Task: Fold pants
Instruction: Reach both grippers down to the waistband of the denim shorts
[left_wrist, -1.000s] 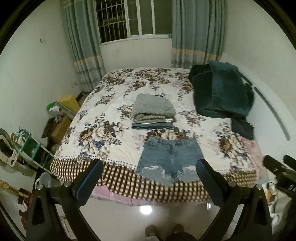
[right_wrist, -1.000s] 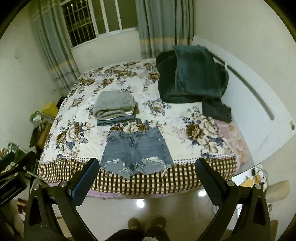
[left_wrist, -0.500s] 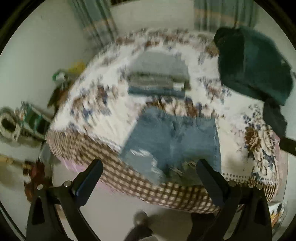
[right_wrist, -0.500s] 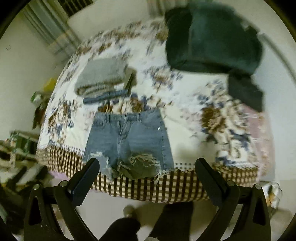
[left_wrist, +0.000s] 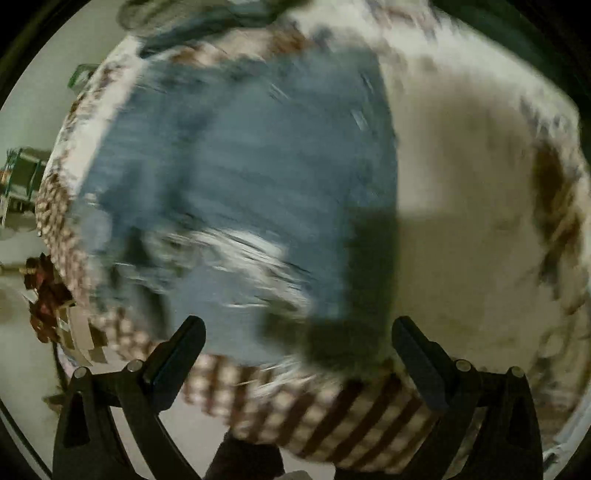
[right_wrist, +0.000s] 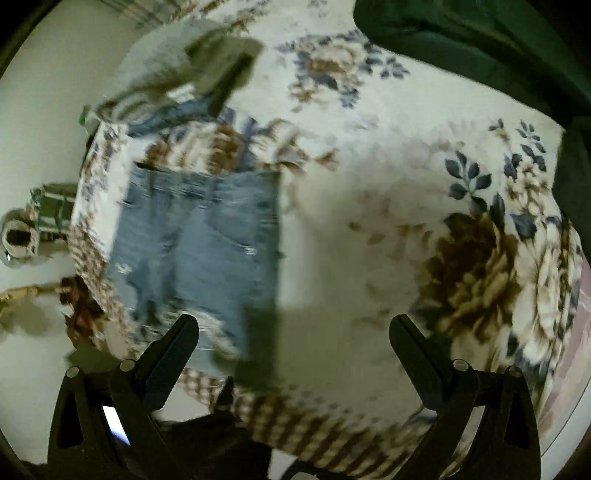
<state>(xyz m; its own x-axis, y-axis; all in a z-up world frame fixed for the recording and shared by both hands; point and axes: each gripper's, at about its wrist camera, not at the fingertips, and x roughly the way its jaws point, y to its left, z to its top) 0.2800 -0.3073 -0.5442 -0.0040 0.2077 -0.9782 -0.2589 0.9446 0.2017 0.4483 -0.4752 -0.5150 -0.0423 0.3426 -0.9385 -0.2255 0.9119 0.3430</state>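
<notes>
The left gripper (left_wrist: 297, 339) has its fingers (left_wrist: 181, 354) spread wide with nothing between them, poised over the near edge of the bed (left_wrist: 461, 177), above the checked border of the bedspread. The right gripper (right_wrist: 293, 339) is just as wide open and empty, over the same near edge.

The left wrist view is heavily smeared, and the denim shorts (left_wrist: 240, 155) fill most of it: they lie flat on the bed at its near edge, frayed hems toward the checked border, and a dark shadow covers their lower right part. Little else can be made out there.

The right wrist view is sharper and shows what the left one does not. In it the denim shorts (right_wrist: 199, 243) sit to the left, waistband toward the far side, with bare floral bedspread to their right. Beyond the waistband, further up the bed, is a stack of folded clothes (right_wrist: 177, 74), grey on top with a strip of blue denim beneath. At the far right corner lies a dark green garment (right_wrist: 480, 40). The other gripper's black frame with a small lit screen (right_wrist: 114, 424) shows at the bottom left of this view.

Compared with a second ago, both cameras are much nearer the bed: the window, curtains and walls have gone out of view, and the shorts have grown from a small patch to a large one. The fingers are spread as wide as before.
</notes>
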